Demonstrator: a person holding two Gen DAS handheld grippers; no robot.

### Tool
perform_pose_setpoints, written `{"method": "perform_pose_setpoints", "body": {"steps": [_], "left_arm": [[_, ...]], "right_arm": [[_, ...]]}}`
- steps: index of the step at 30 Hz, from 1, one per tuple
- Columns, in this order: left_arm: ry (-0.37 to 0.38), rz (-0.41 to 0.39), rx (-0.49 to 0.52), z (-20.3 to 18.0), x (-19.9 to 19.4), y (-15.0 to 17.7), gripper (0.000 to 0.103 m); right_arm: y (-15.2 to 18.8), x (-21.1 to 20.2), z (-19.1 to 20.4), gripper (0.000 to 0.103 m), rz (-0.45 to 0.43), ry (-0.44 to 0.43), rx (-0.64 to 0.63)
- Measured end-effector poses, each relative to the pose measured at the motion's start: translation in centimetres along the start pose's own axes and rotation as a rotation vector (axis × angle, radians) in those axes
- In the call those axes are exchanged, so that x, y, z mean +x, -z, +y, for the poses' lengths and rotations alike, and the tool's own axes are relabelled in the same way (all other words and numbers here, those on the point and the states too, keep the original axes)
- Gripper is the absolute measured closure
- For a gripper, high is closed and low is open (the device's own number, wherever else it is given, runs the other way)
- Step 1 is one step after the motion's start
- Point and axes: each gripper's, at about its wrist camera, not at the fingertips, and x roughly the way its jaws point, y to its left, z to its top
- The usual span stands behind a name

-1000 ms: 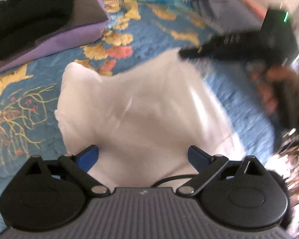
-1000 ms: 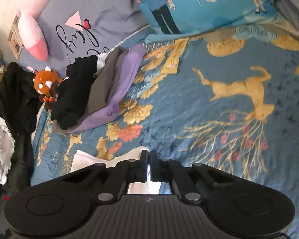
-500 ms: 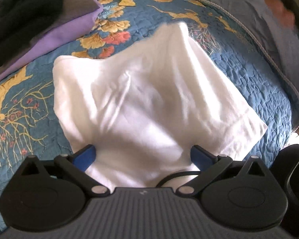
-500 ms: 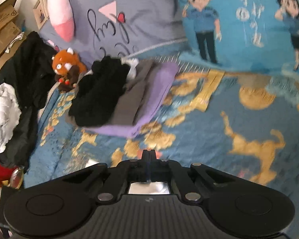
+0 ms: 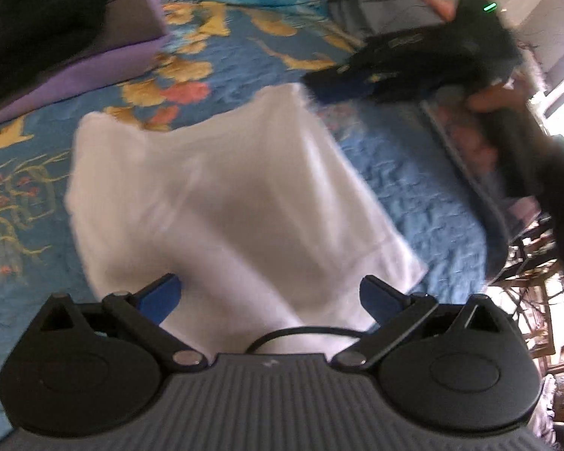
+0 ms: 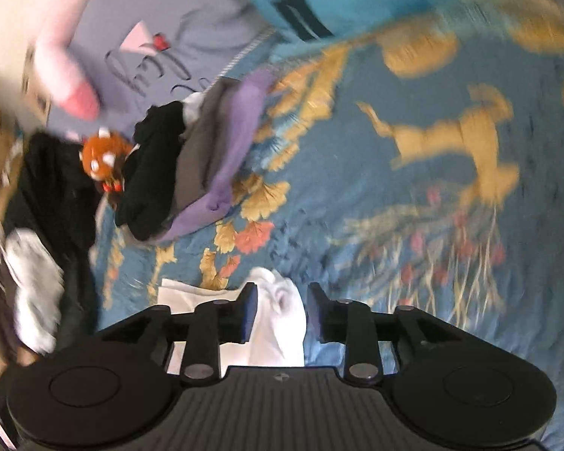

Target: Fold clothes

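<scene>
- Left gripper (image 5: 270, 297): jaws spread wide, nothing pinched; white garment (image 5: 222, 203) laid straight ahead.
- Right gripper (image 6: 280, 314): jaws parted, the garment's raised far corner bunched between them.
- Garment spread on the blue quilt (image 5: 413, 188), its length running from the left gripper toward the clothes stack (image 6: 191, 173).

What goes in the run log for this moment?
left tool open over white garment | right tool open around its far corner | bedspread underneath
</scene>
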Motion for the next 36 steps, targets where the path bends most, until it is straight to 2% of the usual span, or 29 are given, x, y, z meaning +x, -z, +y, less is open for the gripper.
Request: {"method": "perform_pose_setpoints", "body": {"steps": [2,6,8,10,13,18,21,23,25,29,33,35,36], "left_arm": [[0.010,-0.007,0.020,-1.2,0.4,-0.5,0.000],[0.015,0.015,0.077,-3.3,2.3,-1.2,0.000],[-0.032,0.054,0.123,-4.2,3.7,-1.1,0.000],[-0.063,0.076,0.177,-4.9,4.7,-0.6,0.000],[-0.081,0.083,0.208,-5.4,5.3,0.3,0.000],[-0.086,0.080,0.217,-5.5,5.4,0.9,0.000],[-0.080,0.074,0.216,-5.3,5.4,1.0,0.000],[-0.074,0.065,0.215,-5.3,5.2,1.2,0.000],[-0.067,0.053,0.208,-5.2,5.0,1.4,0.000],[-0.042,0.027,0.177,-4.7,4.6,1.6,0.000],[-0.045,0.027,0.193,-4.7,4.7,1.7,0.000],[-0.045,0.027,0.185,-4.7,4.7,1.6,0.000],[-0.042,0.023,0.176,-4.6,4.5,1.6,0.000]], "right_arm": [[0.3,0.7,-1.0,0.083,0.009,-0.048,0.049],[0.4,1.5,-0.9,0.098,0.011,-0.068,0.055],[0.3,1.6,-0.6,0.101,0.003,-0.069,0.041],[0.0,1.6,0.1,0.101,-0.002,-0.034,0.004],[-0.4,1.6,1.9,0.101,0.000,0.064,-0.124],[0.4,2.2,7.6,0.102,0.051,0.299,-0.581],[0.9,1.8,10.2,0.102,0.062,0.326,-0.811],[0.9,0.8,12.0,0.102,0.050,0.283,-0.914],[0.4,0.1,13.3,0.102,0.043,0.231,-0.942],[-0.8,-0.5,12.9,0.103,0.010,0.199,-0.865],[-2.1,-1.2,12.5,0.103,-0.022,0.166,-0.787],[-2.5,-1.2,10.5,0.102,-0.030,0.192,-0.689],[-2.1,-1.5,10.1,0.099,-0.040,0.167,-0.656]]}}
